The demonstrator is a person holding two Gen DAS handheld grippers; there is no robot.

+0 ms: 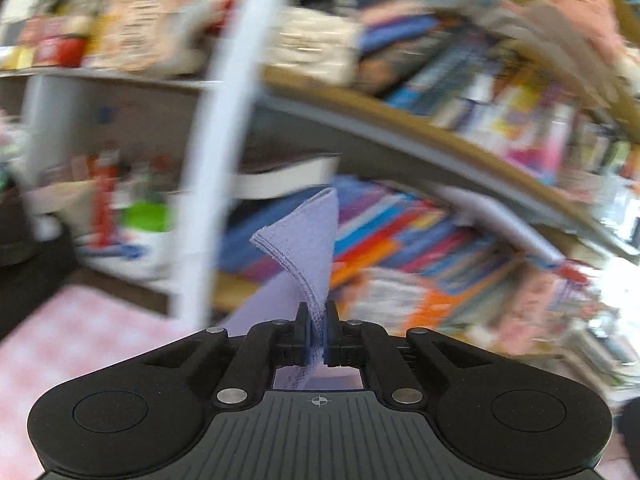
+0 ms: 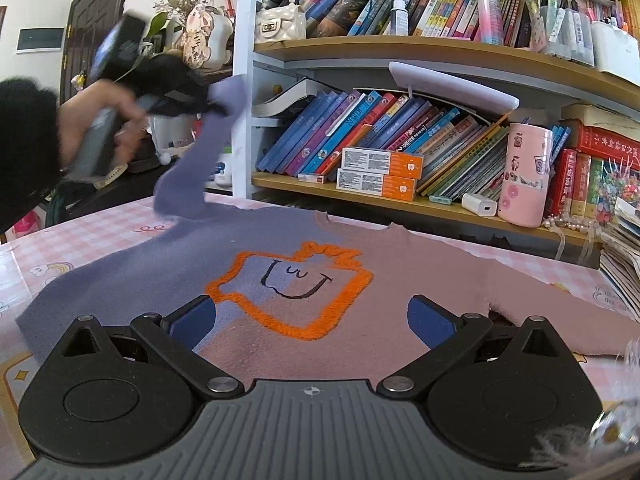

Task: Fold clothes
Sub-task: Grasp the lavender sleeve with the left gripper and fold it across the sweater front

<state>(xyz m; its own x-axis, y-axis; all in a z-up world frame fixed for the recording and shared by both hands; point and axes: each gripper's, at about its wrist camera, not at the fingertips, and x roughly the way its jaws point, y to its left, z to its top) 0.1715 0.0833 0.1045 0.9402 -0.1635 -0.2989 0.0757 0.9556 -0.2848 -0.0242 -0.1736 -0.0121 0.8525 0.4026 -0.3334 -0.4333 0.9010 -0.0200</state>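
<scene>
R claw (image 2: pixel 312 320) apart over sweater (image 2: pixel 280 344); L claw (image 1: pixel 318 320) clamped on lifted sleeve cuff (image 1: pixel 304 240).

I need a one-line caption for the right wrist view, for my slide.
Open right gripper hovers over a purple-and-pink knitted sweater with an orange smiling figure, while the left gripper lifts its purple sleeve.

A: Sweater (image 2: pixel 280 344) status?

B: Flat on the table, front up. Left half purple, right half dusty pink. Orange fuzzy outline on the chest with a black smiley face inside.

A: Sleeves?

B: Purple sleeve (image 2: pixel 192 160) lifted off the table, its cuff (image 1: pixel 308 248) raised and pinched upright. Pink sleeve (image 2: pixel 560 300) lies flat, spread out to the side.
</scene>
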